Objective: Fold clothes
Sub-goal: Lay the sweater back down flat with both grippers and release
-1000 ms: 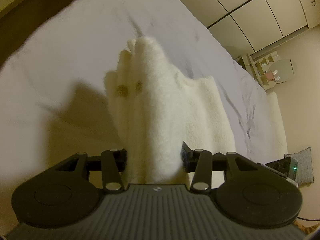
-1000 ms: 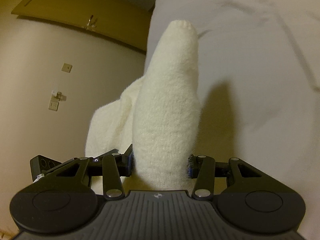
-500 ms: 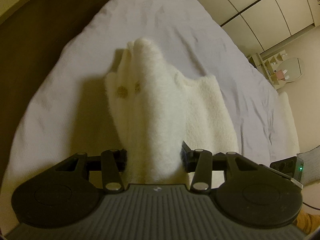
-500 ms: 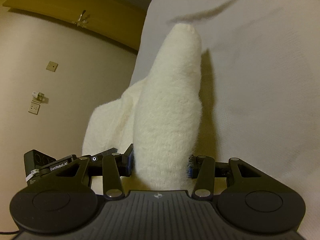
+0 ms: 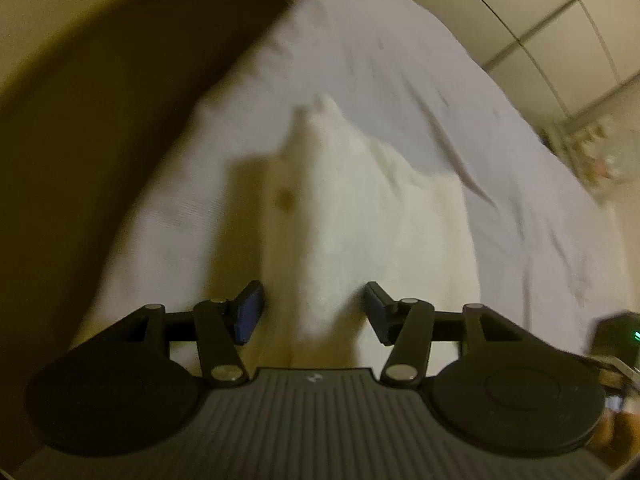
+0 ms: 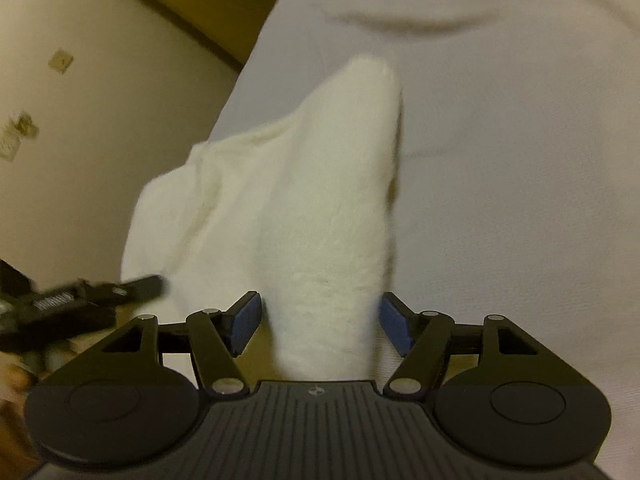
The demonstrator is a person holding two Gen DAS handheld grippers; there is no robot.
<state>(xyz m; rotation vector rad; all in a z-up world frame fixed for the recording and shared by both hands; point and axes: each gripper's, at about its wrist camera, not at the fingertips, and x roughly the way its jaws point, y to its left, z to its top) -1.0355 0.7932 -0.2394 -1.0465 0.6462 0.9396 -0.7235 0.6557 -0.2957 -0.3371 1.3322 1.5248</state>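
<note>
Garment: cream fleecy garment (image 5: 344, 216) lies on the bed (image 5: 400, 64), one ridge running up between each gripper's fingers.
Left gripper (image 5: 314, 314): fingers apart and opening; blue pads stand just clear of the fabric ridge between them.
Right gripper (image 6: 320, 320): fingers apart and opening, fabric ridge between them, pads off it.
Edges: bed's left edge drops to dark floor (image 5: 80, 152); in the right view the garment overhangs the bed's edge.
Open room: bare sheet beyond and right of the garment.
</note>
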